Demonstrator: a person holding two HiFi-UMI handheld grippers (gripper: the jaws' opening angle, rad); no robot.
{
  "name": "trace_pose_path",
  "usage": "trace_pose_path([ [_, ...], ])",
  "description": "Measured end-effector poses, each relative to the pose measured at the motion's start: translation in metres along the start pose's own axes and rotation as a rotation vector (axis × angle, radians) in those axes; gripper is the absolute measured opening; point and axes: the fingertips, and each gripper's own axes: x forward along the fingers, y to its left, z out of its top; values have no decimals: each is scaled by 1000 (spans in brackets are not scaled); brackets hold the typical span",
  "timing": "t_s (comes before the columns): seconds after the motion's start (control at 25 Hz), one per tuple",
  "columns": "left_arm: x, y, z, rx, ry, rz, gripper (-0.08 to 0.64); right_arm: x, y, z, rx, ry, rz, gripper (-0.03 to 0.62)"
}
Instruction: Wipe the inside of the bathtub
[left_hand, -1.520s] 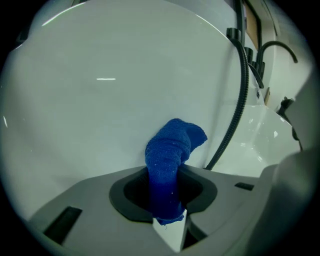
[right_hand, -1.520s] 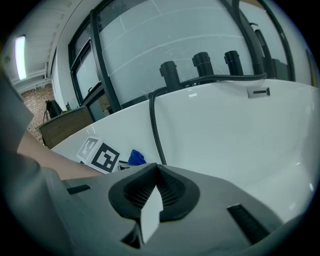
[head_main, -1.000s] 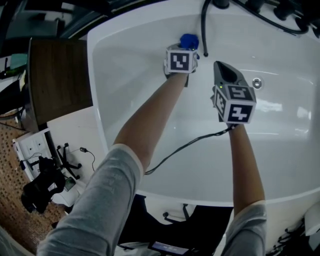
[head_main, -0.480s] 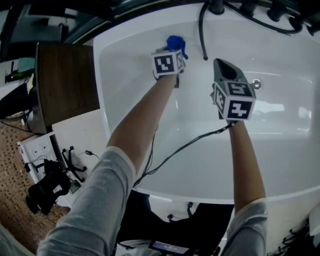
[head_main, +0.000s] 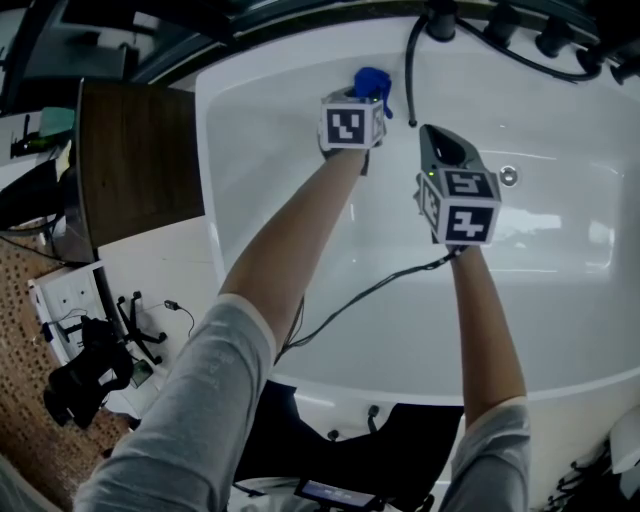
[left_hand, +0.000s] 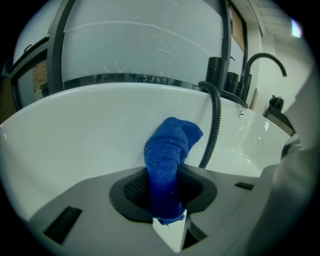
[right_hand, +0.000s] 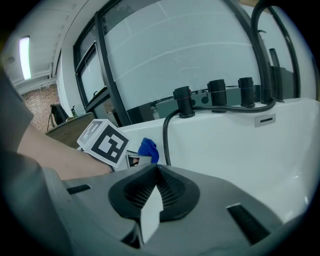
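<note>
A white bathtub (head_main: 560, 300) fills the head view. My left gripper (head_main: 362, 95) is shut on a blue cloth (head_main: 372, 82), whose free end is pressed against the far inner wall of the tub near the top. In the left gripper view the blue cloth (left_hand: 169, 160) stands up from between the closed jaws, against the white wall. My right gripper (head_main: 438, 140) hovers over the tub's middle, to the right of the left one, shut with nothing in it. The right gripper view shows the left gripper's marker cube (right_hand: 104, 141) and the blue cloth (right_hand: 148, 149) beyond the jaws.
A black shower hose (head_main: 409, 60) hangs down the far wall just right of the cloth, from black tap fittings (right_hand: 216, 95) on the rim. An overflow fitting (head_main: 509, 176) sits on the wall to the right. A black cable (head_main: 370, 295) trails across the tub. A wooden board (head_main: 130, 160) lies left.
My left gripper with the cloth went left and up along the far wall, then came back right and slightly down. The right gripper barely shifted.
</note>
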Motion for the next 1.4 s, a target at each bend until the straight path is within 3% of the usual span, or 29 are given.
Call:
trace_pose_path([
  [0.12,-10,21,11,-56,-41,35,120,-4,1,3,7,-3,-1,9],
  [0.24,-19,34,15,-114,-30,42,120,-10,-5,6,17,-6,-10,9],
  [0.4,-24,32,20,-81,14,40,120,-17,-15,11,30,-9,-26,9],
  [0.68,-17,-14,41,-19,34,-47,120,-18,-16,25,23,-12,-33,9],
  [0.88,-30,9,44,21,38,-53,120,-16,-5,25,27,-12,-27,9],
  [1.04,-41,32,42,30,40,-16,120,-21,-4,23,34,-17,-34,9],
  [1.2,-39,28,45,19,42,5,120,-28,-8,20,32,-20,-46,9],
  [1.32,-35,7,51,49,42,-30,120,-35,-7,20,23,-19,-56,9],
  [1.4,-33,-13,52,49,48,-94,121,-40,-7,19,20,-10,-67,9],
])
